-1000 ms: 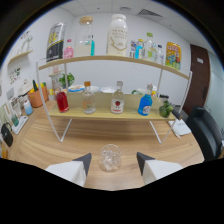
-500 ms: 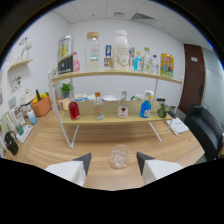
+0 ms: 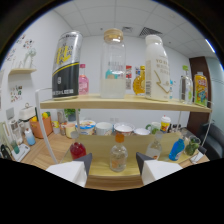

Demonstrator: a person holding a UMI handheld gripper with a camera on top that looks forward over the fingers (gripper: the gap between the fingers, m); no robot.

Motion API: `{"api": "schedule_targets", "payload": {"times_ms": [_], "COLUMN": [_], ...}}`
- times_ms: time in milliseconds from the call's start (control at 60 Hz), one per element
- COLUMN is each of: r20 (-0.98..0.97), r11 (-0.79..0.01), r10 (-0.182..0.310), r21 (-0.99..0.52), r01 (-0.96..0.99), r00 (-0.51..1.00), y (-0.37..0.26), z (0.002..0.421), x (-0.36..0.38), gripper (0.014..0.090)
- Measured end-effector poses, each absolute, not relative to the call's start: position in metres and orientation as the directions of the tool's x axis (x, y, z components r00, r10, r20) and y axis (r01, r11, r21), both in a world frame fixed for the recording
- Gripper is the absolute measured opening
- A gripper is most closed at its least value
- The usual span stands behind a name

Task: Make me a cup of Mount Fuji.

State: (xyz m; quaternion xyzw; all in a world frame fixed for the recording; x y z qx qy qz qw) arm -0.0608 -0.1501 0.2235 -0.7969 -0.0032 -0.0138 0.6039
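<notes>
the gripper [image 3: 114,167] is open, its two pale fingers [image 3: 70,171] spread apart at the bottom of the view and holding nothing. between them, just ahead, a small clear bottle [image 3: 118,156] with an orange cap stands on the lower shelf [image 3: 105,175]; there is a gap on each side of it, so the fingers do not press on it. which of the things here belongs to the drink cannot be told.

just left of that bottle a red bottle [image 3: 76,149] stands on the same shelf, close to the left finger. to the right are a clear bottle [image 3: 154,148], then a blue bottle [image 3: 176,148] and a dark green jar [image 3: 191,146] further along. behind them a row of white bowls [image 3: 104,128] and cups runs across the back of the shelf.

the upper shelf [image 3: 125,104] is a light wooden board on a white frame. on it, from left to right, stand a black and yellow can [image 3: 67,65], a pink bottle [image 3: 83,82] behind it, a tall glass jar [image 3: 113,65] with a wooden lid and a pale layer at its bottom, a white milk bottle [image 3: 157,68], and further right a green carton [image 3: 200,89]. small cartons show between the jar and the milk bottle.

off to the left, beyond the frame, an orange pot [image 3: 38,127] sits on a wooden table [image 3: 50,147]. a dark door [image 3: 201,95] stands in the right wall.
</notes>
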Motion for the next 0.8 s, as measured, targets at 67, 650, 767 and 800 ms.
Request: {"api": "schedule_targets", "payload": {"times_ms": [67,650,767,800], "r20": [0.038,0.025,0.047,0.032], "r11": [-0.277,-0.290,-0.261,-0.262], "r10": [-0.022,-0.057,-0.017,-0.013], "r21": [-0.960,-0.957,-0.964,-0.965], "r01": [0.030,0.007,0.041,0.028], "r00": [0.999,0.998,0.999,0.999], "y": [-0.130,-0.125,-0.147,-0.156], "z": [0.211,0.196,0.213,0.216], "x": [-0.057,-0.048,-0.058,-0.061], "gripper": [0.0756,0.0355,0.0352,0.0353]}}
